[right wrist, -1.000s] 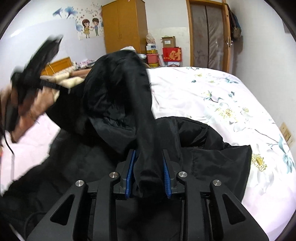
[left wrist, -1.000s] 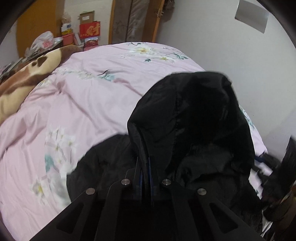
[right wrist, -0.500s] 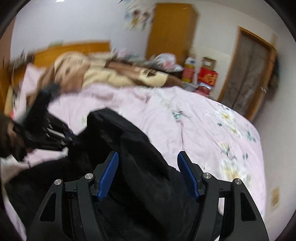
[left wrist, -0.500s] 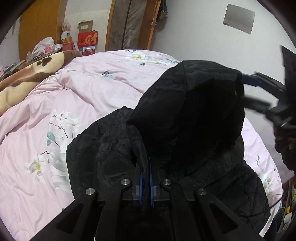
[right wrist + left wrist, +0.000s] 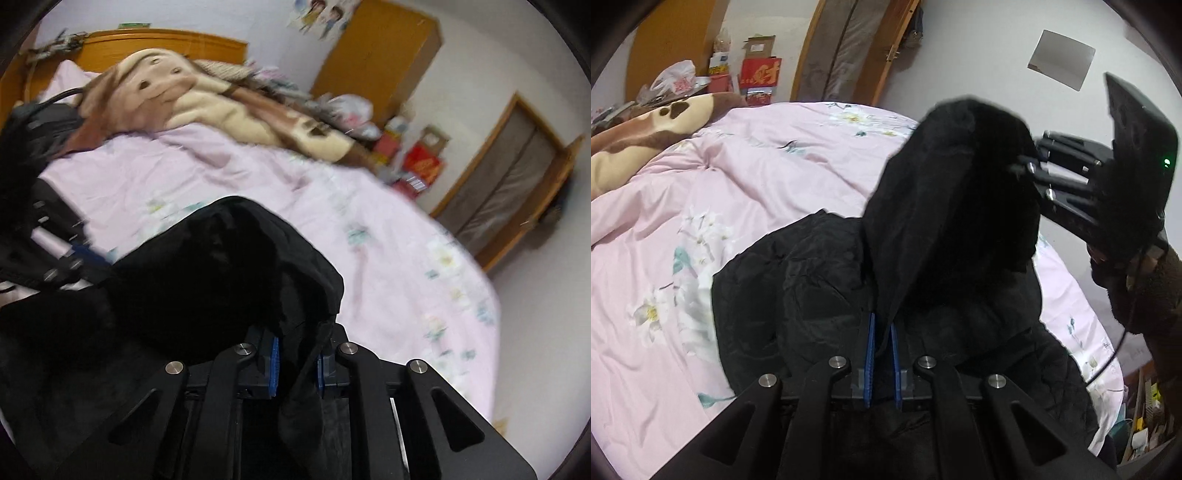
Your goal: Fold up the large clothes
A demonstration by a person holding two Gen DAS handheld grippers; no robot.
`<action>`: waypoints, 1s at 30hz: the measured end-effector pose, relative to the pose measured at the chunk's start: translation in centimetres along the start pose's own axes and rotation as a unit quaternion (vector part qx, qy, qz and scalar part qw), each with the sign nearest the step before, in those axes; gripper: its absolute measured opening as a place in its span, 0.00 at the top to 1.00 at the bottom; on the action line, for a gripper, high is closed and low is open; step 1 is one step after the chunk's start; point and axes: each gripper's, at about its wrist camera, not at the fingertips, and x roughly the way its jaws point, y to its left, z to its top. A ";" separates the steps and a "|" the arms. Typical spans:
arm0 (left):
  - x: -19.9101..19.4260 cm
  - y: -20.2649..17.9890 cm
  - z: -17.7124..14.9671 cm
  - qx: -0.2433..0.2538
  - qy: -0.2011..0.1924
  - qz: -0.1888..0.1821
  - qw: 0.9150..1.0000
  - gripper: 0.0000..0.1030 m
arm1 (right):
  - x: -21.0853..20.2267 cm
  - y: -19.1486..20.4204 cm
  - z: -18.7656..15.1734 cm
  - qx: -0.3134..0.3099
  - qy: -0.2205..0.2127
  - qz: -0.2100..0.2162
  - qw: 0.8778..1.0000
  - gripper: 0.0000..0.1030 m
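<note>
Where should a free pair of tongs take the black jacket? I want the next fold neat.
Take the black jacket at its flat outer edge on the pink quilt, coming in low from the quilt side. That edge lies thin and spread; the raised middle bunches between the left tongs and right tongs.

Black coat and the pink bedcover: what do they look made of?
Coat: looks like thin synthetic shell, nylon or polyester, quilted and padded; faint sheen, fine crinkles and diamond stitch lines show near its lower right. The raised part looks matte, perhaps lining or fleece; too dark to tell.
Bedcover: matte woven fabric, probably cotton or a blend, flower print, soft creases, puffy like a filled duvet.
</note>
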 end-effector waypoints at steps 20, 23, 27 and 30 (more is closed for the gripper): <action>-0.6 4.9 -4.4 -0.177 -0.004 -0.009 0.984 0.87 | -4.4 9.1 -5.2 -0.084 -0.072 -0.180 0.977 0.87; -0.2 5.0 -5.6 -0.196 -0.002 -0.037 0.980 0.87 | -5.4 11.6 -6.9 -0.098 -0.081 -0.170 0.977 0.87; -0.5 5.9 -5.5 -0.217 -0.019 -0.025 0.976 0.87 | -5.4 14.0 -9.1 -0.122 -0.062 -0.126 0.983 0.87; -0.5 7.0 -5.3 -0.236 -0.023 -0.032 0.971 0.87 | -4.9 16.4 -11.2 -0.163 -0.035 -0.083 0.983 0.88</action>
